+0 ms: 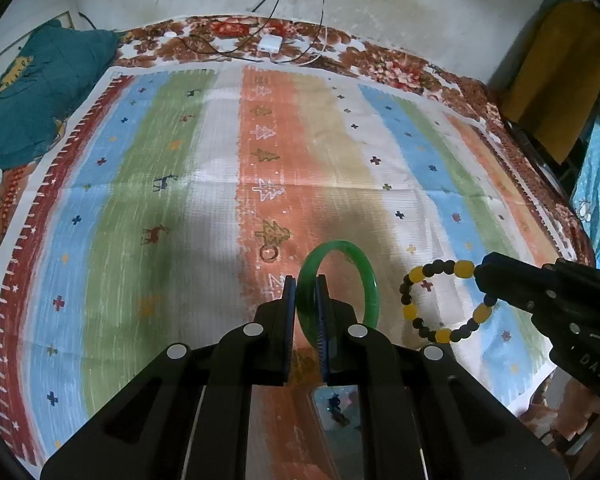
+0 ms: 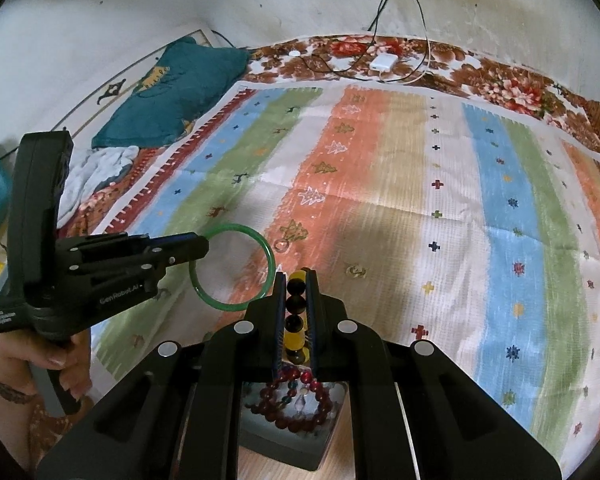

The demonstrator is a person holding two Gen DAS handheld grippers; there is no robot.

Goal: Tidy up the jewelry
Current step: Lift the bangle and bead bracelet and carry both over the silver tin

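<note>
My left gripper [image 1: 306, 280] is shut on a green jade bangle [image 1: 366, 276] and holds it upright above the striped cloth; from the right wrist view the bangle [image 2: 236, 302] hangs from the left gripper [image 2: 204, 246]. My right gripper [image 2: 296, 274] is shut on a yellow-and-black bead bracelet [image 2: 294, 308], which shows as a hanging loop in the left wrist view [image 1: 416, 274], held by the right gripper [image 1: 482, 276]. Below the right gripper a dark tray [image 2: 324, 446] holds a dark red bead bracelet [image 2: 296, 400]. A small ring [image 1: 269, 253] lies on the orange stripe.
A striped cloth [image 1: 180, 200] covers a floral bedspread [image 1: 400, 64]. A teal blanket [image 1: 32, 92] lies at the far left. A white charger [image 1: 270, 44] with cables sits at the far edge by the wall. A small metal piece [image 2: 355, 270] lies on the cloth.
</note>
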